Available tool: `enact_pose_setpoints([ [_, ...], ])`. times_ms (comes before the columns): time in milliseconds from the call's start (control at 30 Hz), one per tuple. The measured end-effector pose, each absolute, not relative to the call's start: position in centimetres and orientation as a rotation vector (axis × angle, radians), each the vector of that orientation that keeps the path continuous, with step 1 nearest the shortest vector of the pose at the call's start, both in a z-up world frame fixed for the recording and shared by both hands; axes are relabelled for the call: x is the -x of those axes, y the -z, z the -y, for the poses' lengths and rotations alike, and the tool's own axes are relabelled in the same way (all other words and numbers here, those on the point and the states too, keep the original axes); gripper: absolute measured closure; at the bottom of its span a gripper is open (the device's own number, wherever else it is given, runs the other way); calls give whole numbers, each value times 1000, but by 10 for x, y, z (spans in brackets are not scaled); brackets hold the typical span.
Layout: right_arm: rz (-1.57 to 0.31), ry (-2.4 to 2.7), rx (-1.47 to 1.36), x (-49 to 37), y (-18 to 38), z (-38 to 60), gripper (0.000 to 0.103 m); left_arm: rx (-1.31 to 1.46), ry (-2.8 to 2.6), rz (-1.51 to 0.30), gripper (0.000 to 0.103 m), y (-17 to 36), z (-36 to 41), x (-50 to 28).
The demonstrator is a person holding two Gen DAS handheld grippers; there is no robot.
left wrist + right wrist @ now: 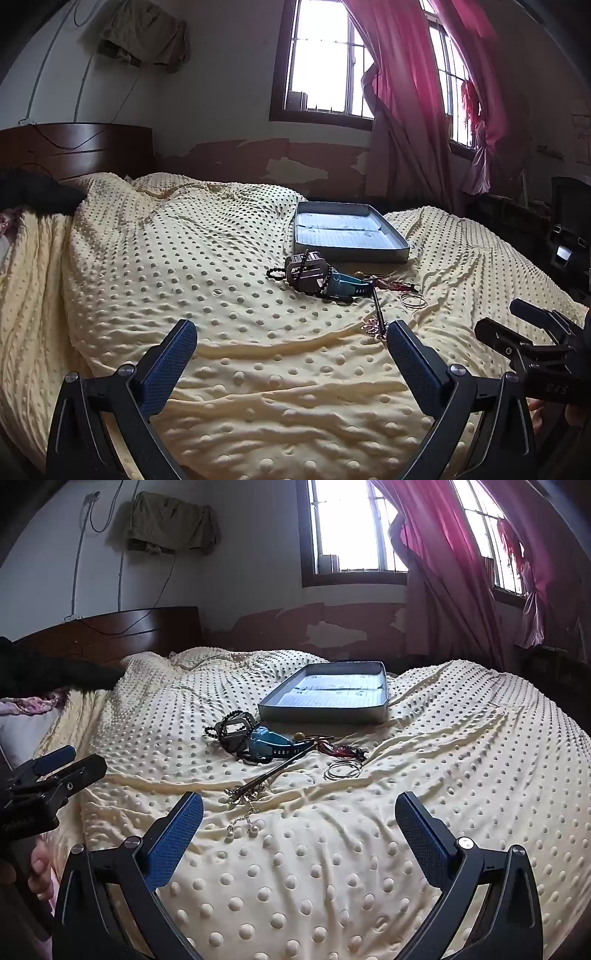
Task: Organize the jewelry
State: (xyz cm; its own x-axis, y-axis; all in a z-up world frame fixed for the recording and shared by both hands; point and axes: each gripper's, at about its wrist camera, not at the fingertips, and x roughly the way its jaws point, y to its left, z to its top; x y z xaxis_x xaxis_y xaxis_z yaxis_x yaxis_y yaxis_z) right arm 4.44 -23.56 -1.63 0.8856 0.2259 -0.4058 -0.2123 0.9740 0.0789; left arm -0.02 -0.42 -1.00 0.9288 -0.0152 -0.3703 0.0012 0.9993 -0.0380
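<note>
Both pairs of tongs are hovering low over the bed, which is lying under a pale yellow blanket [332, 867] covered in raised dots. The left tongs [291, 341] are standing spread wide with nothing between their blue ribbed pads, and the right tongs [299, 814] are gaping the same way, released and empty.

The jewelry is sitting in a loose heap near the middle of the bed, ahead of both tools. A teal plastic wristwatch [267, 742] is lying against a grey square-framed watch [232, 734], with a string of small black beads [275, 274] trailing over them. A long dark hair stick [275, 770] is slanting toward the tongs, its near end resting on a pale metal chain with small pearl-like beads [242, 819]. To the right, thin silver wire bangles [342, 769] are lying flat, just beside a tangle of dark red beads [341, 751].

Just behind the heap, a shallow grey rectangular tray [321, 713] lined with printed paper is resting on the blanket, with no jewelry in it.
</note>
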Motion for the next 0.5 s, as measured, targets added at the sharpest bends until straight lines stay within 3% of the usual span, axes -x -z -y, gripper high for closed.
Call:
enact_pose_setpoints([
  [500, -440, -239, -39, -45, 21, 233, 1, 70, -1, -387, 0, 3, -1, -3],
])
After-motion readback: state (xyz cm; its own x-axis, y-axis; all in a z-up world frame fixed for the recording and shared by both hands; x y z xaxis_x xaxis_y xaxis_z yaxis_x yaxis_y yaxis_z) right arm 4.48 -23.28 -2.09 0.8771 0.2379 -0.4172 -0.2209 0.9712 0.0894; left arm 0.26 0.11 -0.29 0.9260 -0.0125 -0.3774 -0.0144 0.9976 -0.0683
